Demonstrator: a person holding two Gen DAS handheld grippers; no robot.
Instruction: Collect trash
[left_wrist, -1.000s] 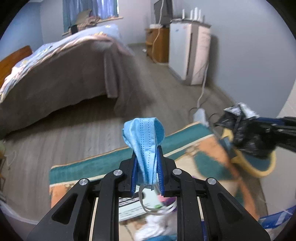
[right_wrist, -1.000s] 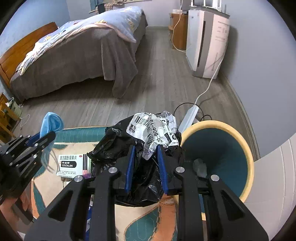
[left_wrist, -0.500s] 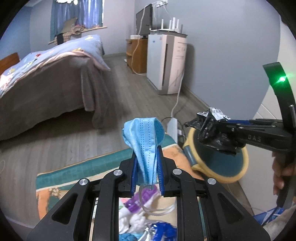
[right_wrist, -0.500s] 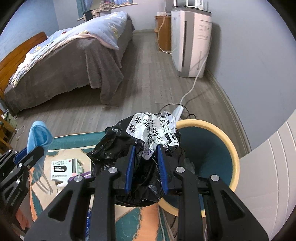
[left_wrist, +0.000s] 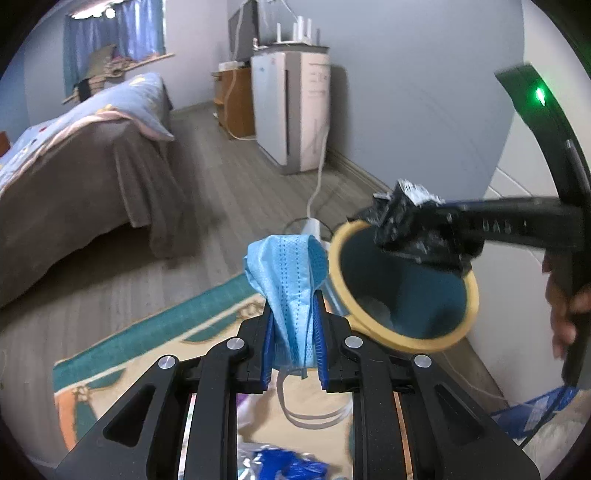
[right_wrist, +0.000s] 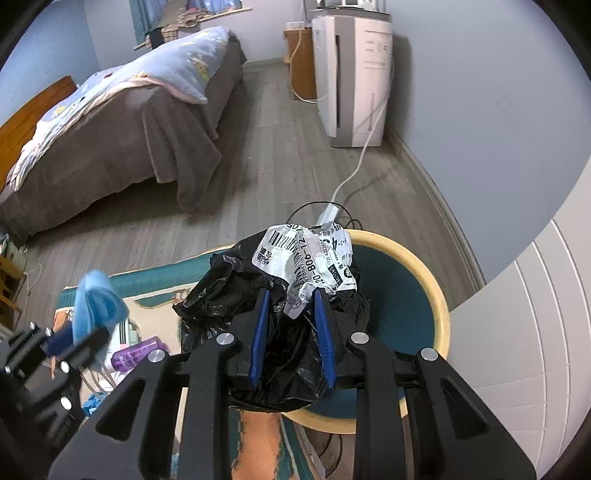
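My left gripper (left_wrist: 292, 314) is shut on a blue face mask (left_wrist: 288, 273), whose white ear loops hang below. It also shows at the left of the right wrist view (right_wrist: 96, 306). My right gripper (right_wrist: 291, 299) is shut on a crumpled black plastic bag with a white barcode label (right_wrist: 306, 258), held over the rim of the teal bin with a yellow rim (right_wrist: 439, 295). In the left wrist view the bag (left_wrist: 410, 225) hangs above the bin (left_wrist: 465, 325), just right of the mask.
A patterned rug (left_wrist: 147, 332) lies below with loose litter: a purple bottle (right_wrist: 136, 354) and blue wrappers (left_wrist: 288, 465). A bed (right_wrist: 122, 125), a white air purifier (right_wrist: 351, 74), a power strip with cables (right_wrist: 328, 212) and the wall surround the bin.
Both grippers have moved toward the bin. The black bag now hangs over the bin's opening and the mask sits closer beside the bin. Both grips are unchanged.
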